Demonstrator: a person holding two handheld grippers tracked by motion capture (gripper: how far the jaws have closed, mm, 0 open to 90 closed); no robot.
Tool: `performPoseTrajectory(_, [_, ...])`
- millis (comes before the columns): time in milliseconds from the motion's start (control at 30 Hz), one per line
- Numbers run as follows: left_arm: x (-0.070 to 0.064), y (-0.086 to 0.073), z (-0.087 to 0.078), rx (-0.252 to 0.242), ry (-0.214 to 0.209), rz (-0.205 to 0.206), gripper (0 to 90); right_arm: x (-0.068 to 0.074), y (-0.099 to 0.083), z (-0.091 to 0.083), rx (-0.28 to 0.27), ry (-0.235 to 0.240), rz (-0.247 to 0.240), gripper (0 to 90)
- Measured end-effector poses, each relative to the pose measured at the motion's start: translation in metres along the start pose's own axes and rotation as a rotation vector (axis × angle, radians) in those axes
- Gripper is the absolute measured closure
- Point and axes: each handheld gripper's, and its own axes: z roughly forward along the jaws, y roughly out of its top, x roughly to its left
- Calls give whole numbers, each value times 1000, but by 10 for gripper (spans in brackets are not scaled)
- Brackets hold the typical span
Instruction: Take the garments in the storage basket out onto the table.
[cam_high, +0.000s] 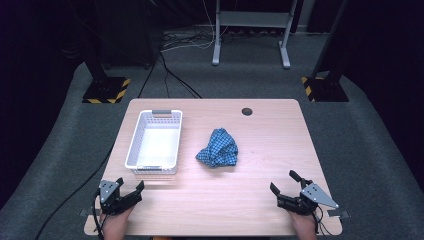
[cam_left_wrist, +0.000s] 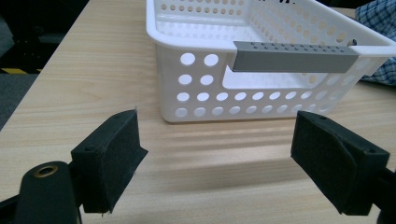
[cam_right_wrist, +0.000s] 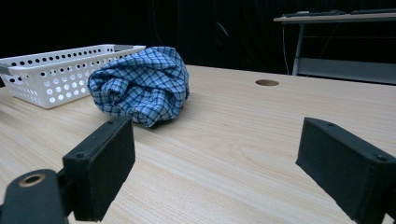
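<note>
A crumpled blue checked cloth (cam_high: 218, 148) lies near the middle of the wooden table (cam_high: 260, 200), and it is also seen in the right gripper view as the cloth (cam_right_wrist: 142, 86). Left of it stands an empty white perforated basket (cam_high: 154, 143) with grey handles; the left gripper view faces the basket's (cam_left_wrist: 261, 98) near end. My left gripper (cam_high: 129, 185) rests open at the table's front left corner, just in front of the basket. My right gripper (cam_high: 284, 181) rests open at the front right, well short of the cloth. Nothing sits between either pair of jaws.
A round cable hole (cam_high: 247, 111) sits near the table's far edge. Beyond the table are a grey floor with cables (cam_high: 170, 75), two stand bases with yellow-black stripes (cam_high: 106, 91), and a metal desk frame (cam_high: 250, 30).
</note>
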Motion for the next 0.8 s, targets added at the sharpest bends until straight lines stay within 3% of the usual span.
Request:
performPoseTrajectory(367, [-3, 0, 2, 47, -3, 5, 156, 1, 0, 0, 1, -5, -4, 101])
performPoseTrajectory(800, [-2, 0, 3, 118, -3, -17, 156, 1, 0, 0, 2, -4, -4, 102])
